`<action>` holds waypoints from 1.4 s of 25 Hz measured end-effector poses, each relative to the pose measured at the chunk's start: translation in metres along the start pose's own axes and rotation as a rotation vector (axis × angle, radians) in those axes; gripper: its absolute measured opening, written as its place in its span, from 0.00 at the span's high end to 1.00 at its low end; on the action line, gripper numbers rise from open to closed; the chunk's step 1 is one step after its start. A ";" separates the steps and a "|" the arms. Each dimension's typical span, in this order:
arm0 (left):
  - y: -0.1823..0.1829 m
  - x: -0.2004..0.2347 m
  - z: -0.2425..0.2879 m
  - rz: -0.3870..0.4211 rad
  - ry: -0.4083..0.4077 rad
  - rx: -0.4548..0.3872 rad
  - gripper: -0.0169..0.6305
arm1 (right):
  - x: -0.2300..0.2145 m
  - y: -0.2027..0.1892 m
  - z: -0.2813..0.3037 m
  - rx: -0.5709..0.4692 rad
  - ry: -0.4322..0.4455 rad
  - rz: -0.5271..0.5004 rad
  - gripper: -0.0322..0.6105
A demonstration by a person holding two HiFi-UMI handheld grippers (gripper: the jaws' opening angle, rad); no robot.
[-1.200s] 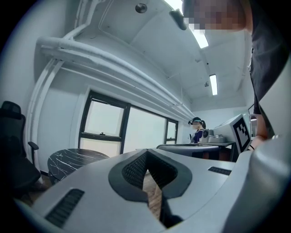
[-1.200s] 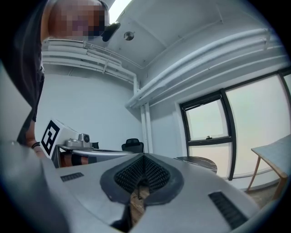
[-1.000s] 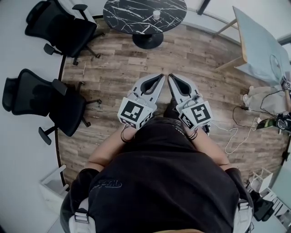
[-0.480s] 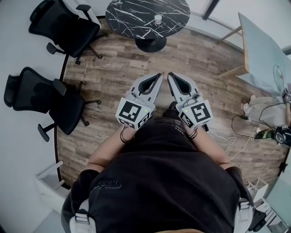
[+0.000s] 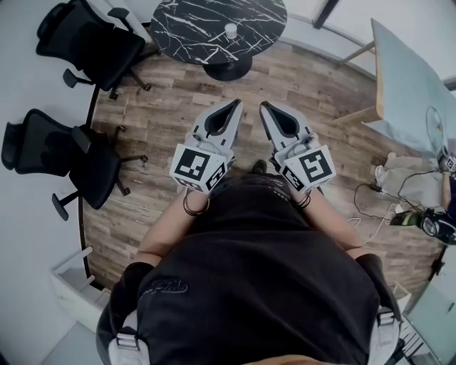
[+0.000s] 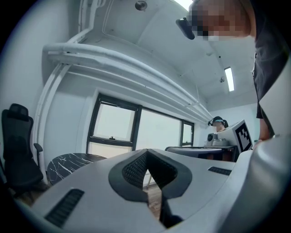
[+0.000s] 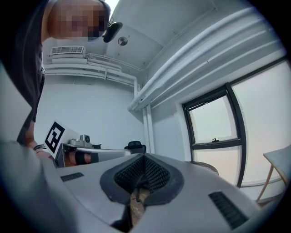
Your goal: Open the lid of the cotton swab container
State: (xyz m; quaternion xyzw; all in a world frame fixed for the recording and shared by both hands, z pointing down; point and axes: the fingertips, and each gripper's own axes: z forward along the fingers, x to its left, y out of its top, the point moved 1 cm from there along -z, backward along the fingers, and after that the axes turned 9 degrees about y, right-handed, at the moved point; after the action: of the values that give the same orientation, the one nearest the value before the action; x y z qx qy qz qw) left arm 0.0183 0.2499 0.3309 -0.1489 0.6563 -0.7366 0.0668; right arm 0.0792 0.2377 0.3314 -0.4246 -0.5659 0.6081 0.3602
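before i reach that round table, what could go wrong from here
The left gripper and right gripper are both shut and empty. If they arrive like that, they could knock the small white container on the round table instead of gripping it. The container stands alone and looks light, so it may tip or slide. A black office chair close beside the table could snag an arm.

Round black marble table (image 5: 192,21) carries 1 small white container (image 5: 231,31), perhaps the cotton-swab one.
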 end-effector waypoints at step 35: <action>0.022 0.067 0.136 0.003 -0.063 -0.009 0.96 | -0.127 0.011 0.084 -0.012 -0.043 -0.004 0.92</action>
State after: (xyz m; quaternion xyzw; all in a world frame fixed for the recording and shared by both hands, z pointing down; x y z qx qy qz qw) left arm -0.0051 0.0982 0.3309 -0.1711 0.6573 -0.7287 0.0879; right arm 0.0498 0.0880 0.3346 -0.4124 -0.5781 0.6128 0.3467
